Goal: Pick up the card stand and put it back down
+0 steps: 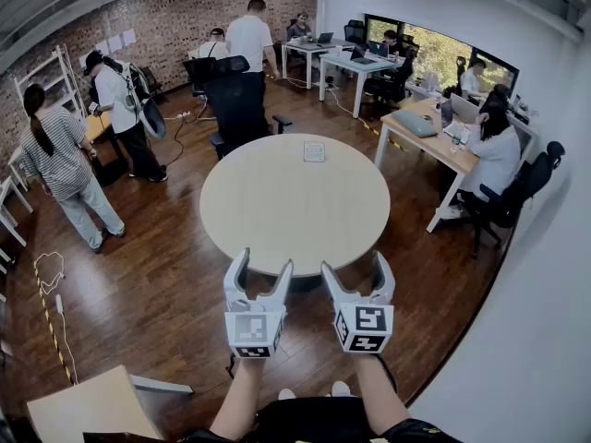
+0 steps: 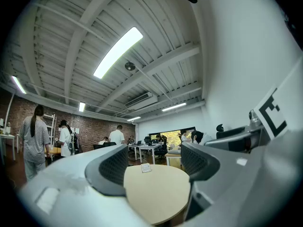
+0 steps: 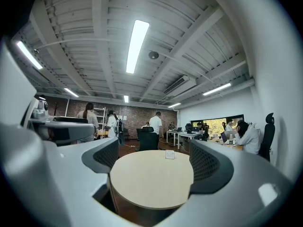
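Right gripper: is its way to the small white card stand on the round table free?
Probably yes: the open, empty right gripper faces bare round beige table up to the small white card stand, though at the far edge.

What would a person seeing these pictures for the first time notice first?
The round beige table fills the middle of the office, with a small card stand near its far edge. At its near edge, the left tool and right tool are held side by side, both open and empty.
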Motion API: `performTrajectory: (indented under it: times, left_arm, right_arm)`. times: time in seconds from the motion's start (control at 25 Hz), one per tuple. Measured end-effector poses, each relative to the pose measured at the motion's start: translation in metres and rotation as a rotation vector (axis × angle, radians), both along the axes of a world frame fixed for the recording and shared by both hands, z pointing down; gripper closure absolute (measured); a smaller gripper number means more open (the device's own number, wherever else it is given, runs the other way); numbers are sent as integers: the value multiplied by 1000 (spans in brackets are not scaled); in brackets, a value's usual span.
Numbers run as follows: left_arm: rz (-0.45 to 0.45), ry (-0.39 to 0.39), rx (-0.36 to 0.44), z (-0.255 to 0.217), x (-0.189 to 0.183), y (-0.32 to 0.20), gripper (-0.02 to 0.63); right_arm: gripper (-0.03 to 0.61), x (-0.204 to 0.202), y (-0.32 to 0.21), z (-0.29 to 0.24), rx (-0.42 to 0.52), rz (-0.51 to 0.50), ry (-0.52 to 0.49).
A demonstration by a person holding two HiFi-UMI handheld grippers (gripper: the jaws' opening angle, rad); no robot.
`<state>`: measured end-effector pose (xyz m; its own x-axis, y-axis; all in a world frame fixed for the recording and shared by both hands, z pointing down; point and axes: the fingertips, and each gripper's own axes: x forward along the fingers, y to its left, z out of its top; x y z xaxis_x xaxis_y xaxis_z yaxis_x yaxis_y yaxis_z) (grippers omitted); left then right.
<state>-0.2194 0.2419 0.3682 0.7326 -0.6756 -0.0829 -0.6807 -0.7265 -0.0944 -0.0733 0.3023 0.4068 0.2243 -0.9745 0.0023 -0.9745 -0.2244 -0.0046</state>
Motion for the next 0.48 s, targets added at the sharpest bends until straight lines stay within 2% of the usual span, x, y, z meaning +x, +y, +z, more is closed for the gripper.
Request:
performTrajectory:
  times: [0.28, 0.48]
  left_arm:
    - [5, 11, -32, 24, -27, -9, 259]
    - [7, 19, -38, 45, -29, -25, 259]
  right_arm:
    - [114, -38, -1, 15, -47, -23, 15]
    - [114, -27, -10, 27, -89, 10, 14]
